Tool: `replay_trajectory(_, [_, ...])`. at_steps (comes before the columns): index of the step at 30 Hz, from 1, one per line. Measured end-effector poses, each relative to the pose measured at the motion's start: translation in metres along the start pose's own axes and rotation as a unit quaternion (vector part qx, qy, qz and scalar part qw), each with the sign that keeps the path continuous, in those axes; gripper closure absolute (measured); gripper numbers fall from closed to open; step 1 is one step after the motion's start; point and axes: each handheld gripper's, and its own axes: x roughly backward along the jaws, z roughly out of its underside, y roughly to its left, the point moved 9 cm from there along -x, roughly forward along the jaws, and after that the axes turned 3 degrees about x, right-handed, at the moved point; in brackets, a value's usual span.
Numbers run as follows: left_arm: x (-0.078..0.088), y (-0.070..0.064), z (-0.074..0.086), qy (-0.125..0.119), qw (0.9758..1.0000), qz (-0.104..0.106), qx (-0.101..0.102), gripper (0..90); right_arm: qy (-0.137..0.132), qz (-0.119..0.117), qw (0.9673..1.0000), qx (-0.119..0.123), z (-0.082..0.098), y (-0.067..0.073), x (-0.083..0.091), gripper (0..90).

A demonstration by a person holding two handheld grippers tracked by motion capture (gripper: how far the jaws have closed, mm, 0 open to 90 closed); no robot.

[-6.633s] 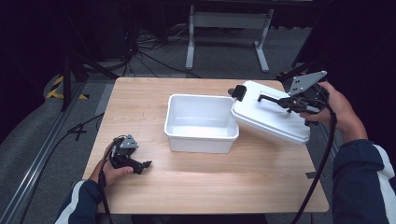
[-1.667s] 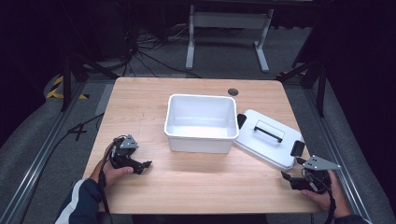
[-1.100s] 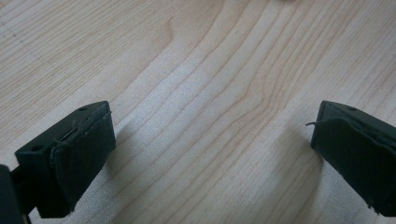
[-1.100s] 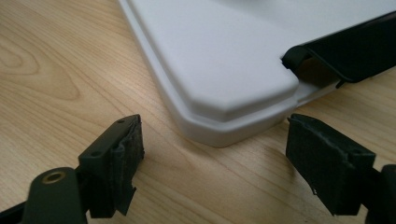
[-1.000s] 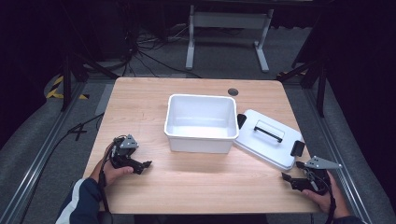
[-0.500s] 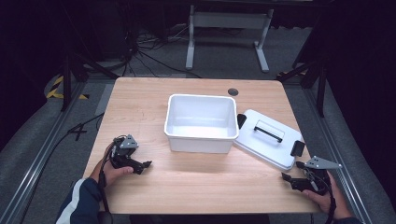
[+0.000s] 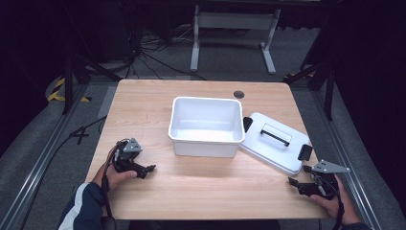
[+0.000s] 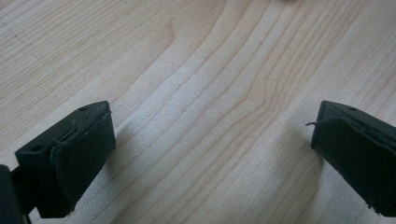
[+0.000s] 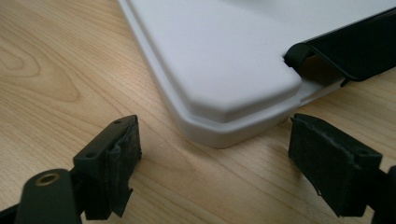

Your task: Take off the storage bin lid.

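An empty white bin (image 7: 206, 125) stands in the middle of the wooden table (image 7: 143, 100). Its white lid (image 7: 274, 142) lies flat to the right of the bin, with a black handle on top and black clips at its ends. My right gripper (image 7: 296, 183) rests open on the table near the front right corner, just in front of the lid's corner (image 9: 233, 126). One black clip (image 9: 345, 51) shows close by in the right gripper view. My left gripper (image 7: 146, 170) lies open on bare wood (image 8: 201, 116) at the front left, apart from the bin.
A small dark grommet hole (image 7: 239, 95) sits near the table's far edge. Beyond the table are a grey floor, cables (image 7: 143, 52) and a white stand base (image 7: 230, 28). Metal rails run along both sides of the table.
At first my right gripper held the lid up beside the bin. The lid now lies on the table and the gripper rests apart at the front right. Over the last second nothing moved.
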Motion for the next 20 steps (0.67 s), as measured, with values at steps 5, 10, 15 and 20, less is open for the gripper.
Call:
replay_trajectory(5, [-0.0005,-0.0004,-0.0003,-0.002,1.0000,0.001,0.003,0.2,0.002,0.000,1.0000,0.001,0.0002,-0.0001,0.0003,17.3])
replay_trajectory(10, [-0.0003,-0.0004,0.0000,-0.001,1.0000,0.001,0.003,0.2,0.002,-0.003,1.0000,0.003,-0.0001,0.0001,-0.0003,16.8])
replay_trajectory(15, [-0.0004,-0.0004,-0.0001,-0.001,1.0000,0.002,0.003,0.2,0.002,-0.004,1.0000,0.003,-0.0002,0.0003,-0.0004,16.8])
replay_trajectory(20, [-0.0004,-0.0002,-0.0003,0.000,1.0000,0.001,0.002,0.2,0.002,-0.004,1.0000,0.003,-0.0002,0.0002,-0.0004,16.8])
